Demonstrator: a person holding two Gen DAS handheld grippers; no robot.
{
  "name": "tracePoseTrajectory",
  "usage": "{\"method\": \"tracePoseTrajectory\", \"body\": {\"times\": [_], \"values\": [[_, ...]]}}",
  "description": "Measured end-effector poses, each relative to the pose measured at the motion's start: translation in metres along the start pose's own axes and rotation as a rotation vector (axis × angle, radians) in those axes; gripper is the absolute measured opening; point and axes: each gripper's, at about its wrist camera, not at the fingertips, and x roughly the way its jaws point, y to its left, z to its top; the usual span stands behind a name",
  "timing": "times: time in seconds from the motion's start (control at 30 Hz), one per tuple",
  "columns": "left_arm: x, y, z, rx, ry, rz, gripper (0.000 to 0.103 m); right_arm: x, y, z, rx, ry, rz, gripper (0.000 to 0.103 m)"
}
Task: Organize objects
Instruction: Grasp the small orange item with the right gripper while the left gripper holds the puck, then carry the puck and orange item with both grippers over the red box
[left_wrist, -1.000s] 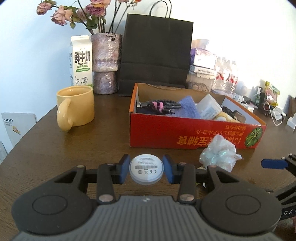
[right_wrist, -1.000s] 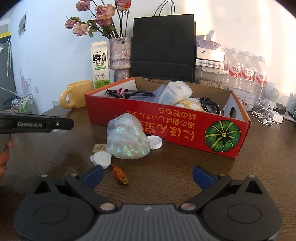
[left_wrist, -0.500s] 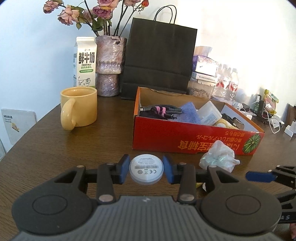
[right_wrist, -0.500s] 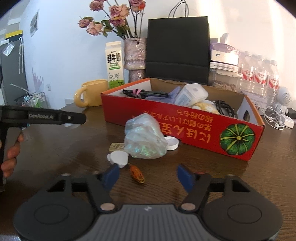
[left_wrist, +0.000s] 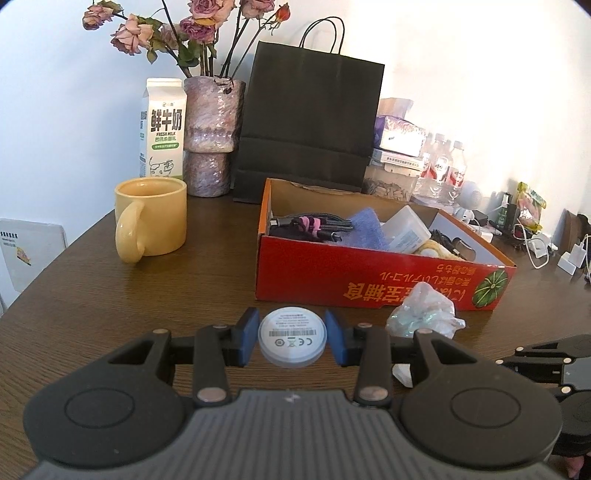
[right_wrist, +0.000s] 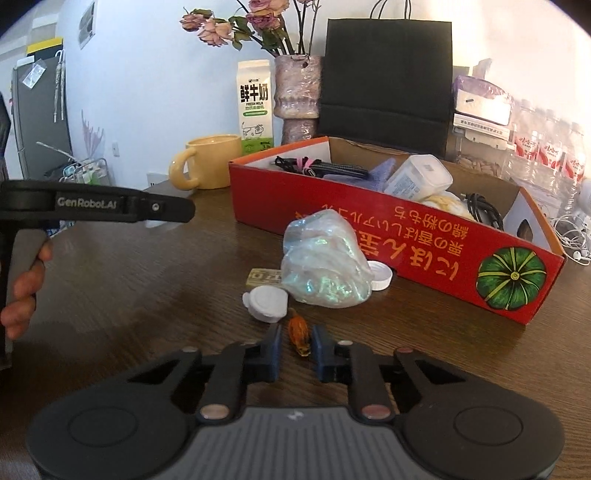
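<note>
Left wrist view: left gripper (left_wrist: 291, 336) clamps white round disc (left_wrist: 292, 336) between blue pads above worktop (left_wrist: 110, 288); red box (left_wrist: 369, 284) ahead, crumpled plastic bag (left_wrist: 424, 317) ahead-right.

Right wrist view: right gripper (right_wrist: 297, 341), jaws just closing, pinches small orange object (right_wrist: 298, 331); white cap (right_wrist: 266, 304) just beyond, ahead-left.

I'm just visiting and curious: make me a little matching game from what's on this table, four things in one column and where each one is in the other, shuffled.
Things:
1. white round disc
2. small orange object
3. pink-tied cable bundle
4. yellow mug

Places:
a. inside the red box
b. between the right gripper fingers
c. beside the milk carton
d. in the left gripper

Pairs: 1-d, 2-b, 3-a, 4-c
</note>
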Motion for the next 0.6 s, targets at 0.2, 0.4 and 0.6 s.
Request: {"method": "tracePoseTrajectory", "body": {"times": [0.2,0.4,0.6], "values": [[0.001,-0.002,-0.002,0.005,0.014,-0.013,0.040,-0.003,-0.004,0.000,0.020,-0.020,-0.020,0.011],[0.007,-0.007,-0.004,0.021,0.041,-0.004,0.040,-0.013,0.001,-0.001,-0.014,-0.078,-0.065,0.011],[-0.007,-0.016,0.001,0.031,0.022,-0.015,0.040,-0.029,0.008,-0.007,-0.033,-0.100,-0.105,0.011]]}}
